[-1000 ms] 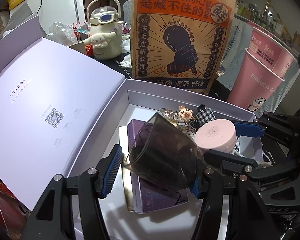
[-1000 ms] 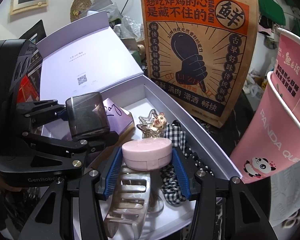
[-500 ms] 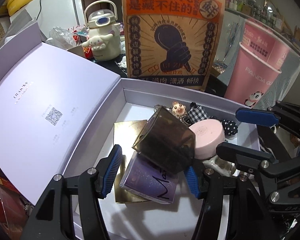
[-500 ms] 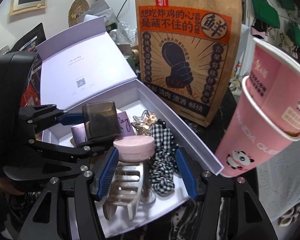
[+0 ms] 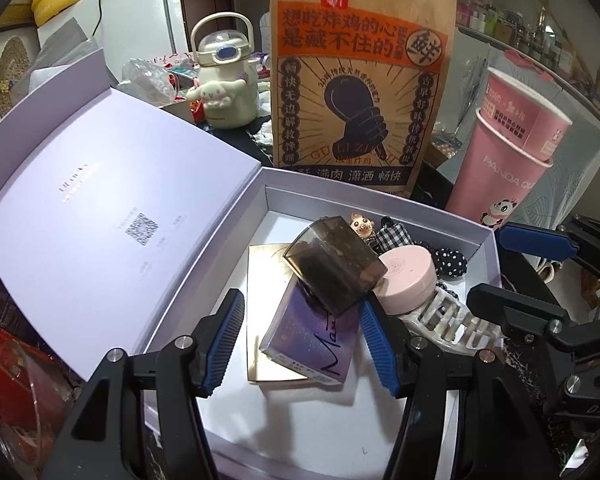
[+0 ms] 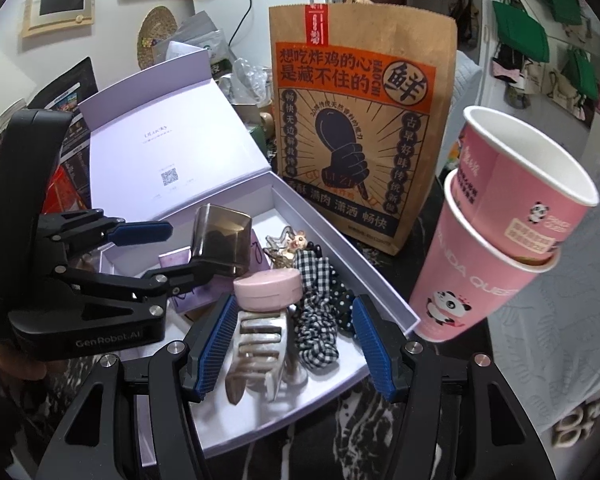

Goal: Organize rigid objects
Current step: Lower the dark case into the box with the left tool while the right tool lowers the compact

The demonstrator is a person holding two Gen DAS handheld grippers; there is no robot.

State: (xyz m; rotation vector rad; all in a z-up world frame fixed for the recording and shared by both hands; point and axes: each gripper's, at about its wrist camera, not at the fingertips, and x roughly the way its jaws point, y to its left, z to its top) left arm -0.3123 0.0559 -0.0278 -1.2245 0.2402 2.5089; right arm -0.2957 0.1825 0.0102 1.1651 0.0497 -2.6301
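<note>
Left gripper (image 5: 302, 342): lower centre of the left wrist view, blue pads parted with nothing pressed between them; the purple box and the lower edge of the smoky cover show in the gap, both lying in the box below.
Right gripper (image 6: 292, 344): lower centre of the right wrist view, jaws wide apart and empty; the hair claw and the scrunchie show between the pads, clear of them.
White gift box (image 5: 380, 200): centre of both views, lid (image 5: 112, 216) flung open to the left with a QR code printed inside.
Smoky cover (image 5: 334, 264): translucent dark plastic piece, tilted, resting on the purple box and leaning against the pink compact, middle of the box.
Purple box (image 5: 314, 332): flat, with handwriting-style lettering, lying on a gold card (image 5: 266, 264) on the box floor.
Pink compact (image 6: 268, 290): round, perched on top of the hair claw, just right of the smoky cover.
Hair claw (image 6: 256, 348): pearly, teeth pointing to the near edge of the box.
Scrunchie (image 6: 316, 320): black-and-white checked fabric along the box's right wall, a dotted one beside it.
Paper bag (image 6: 360, 128): brown with an orange banner, standing upright just behind the box.
Pink cups (image 6: 496, 240): two nested, right of the bag, outside the box.
Cream bottle (image 5: 224, 84): cartoon-dog design, upper left of the left wrist view, well behind the box.
</note>
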